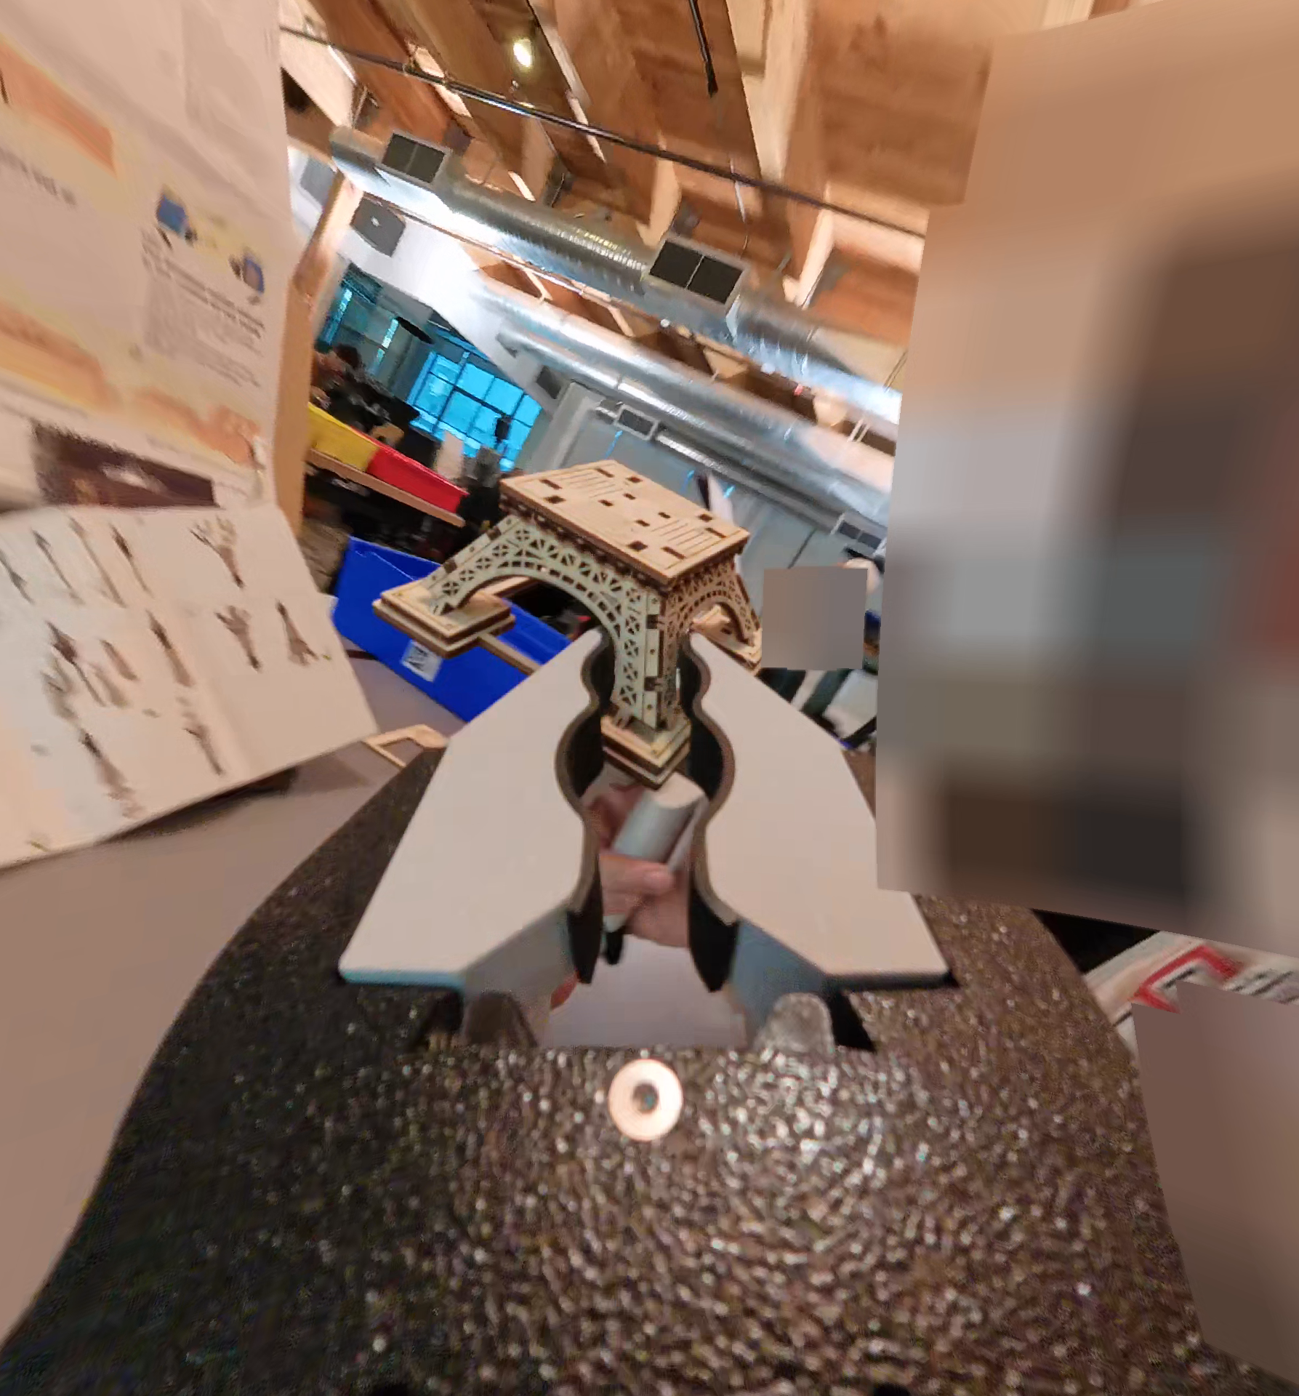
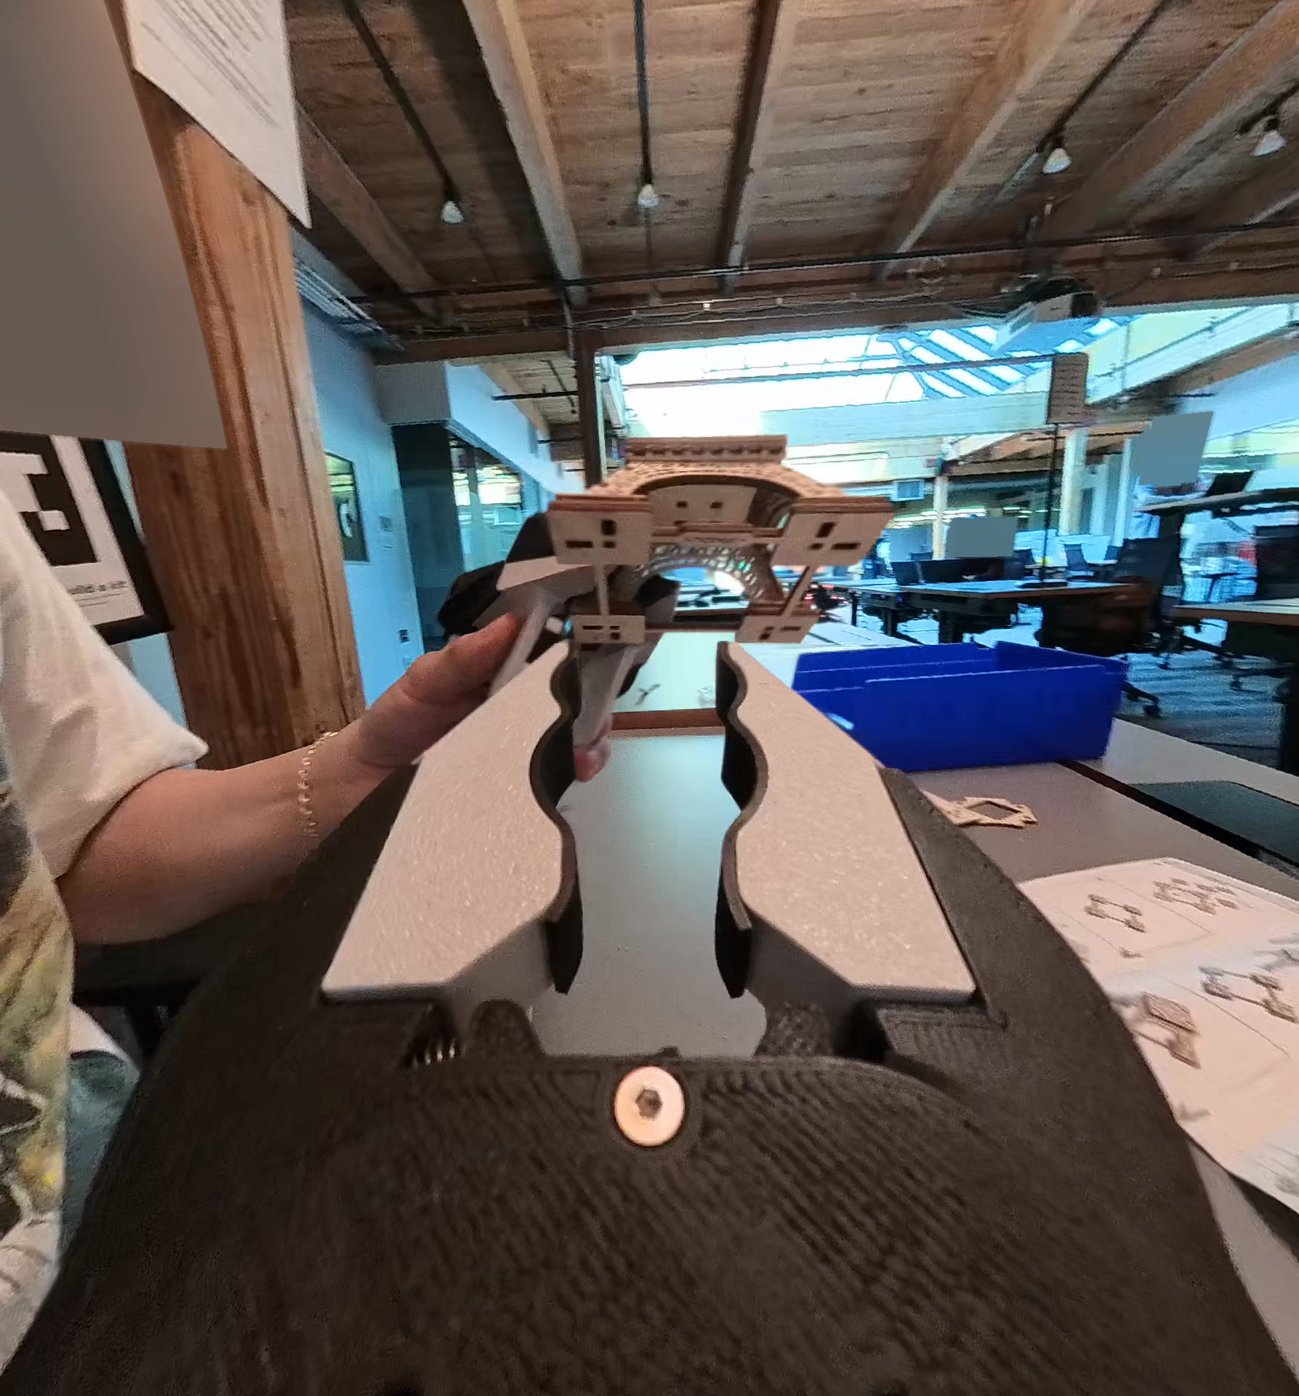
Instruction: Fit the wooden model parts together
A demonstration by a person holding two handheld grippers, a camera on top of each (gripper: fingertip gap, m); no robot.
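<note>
My left gripper [image 1: 648, 668] is shut on one leg of the wooden lattice tower base [image 1: 616, 559] and holds it up in the air, tilted. In the right wrist view I see the underside of the tower base [image 2: 714, 529], with its square feet toward me. The left gripper [image 2: 601, 616], held by a hand [image 2: 435, 680], grips its lower left foot there. My right gripper [image 2: 646, 665] is open and empty, just below and in front of the model, not touching it. A hand and a grey part [image 1: 657, 827] show through the left gripper's gap.
A blue bin [image 2: 956, 695] stands on the grey table [image 2: 646, 869] at the right, and also shows in the left wrist view [image 1: 404, 604]. A flat wooden cut-out [image 2: 986, 812] and an instruction sheet [image 2: 1197, 982] lie nearby. A folded booklet [image 1: 140, 680] stands left. A wooden post [image 2: 253, 491] is at the left. The gap from one gripper's tips to the other's is roughly 4 cm.
</note>
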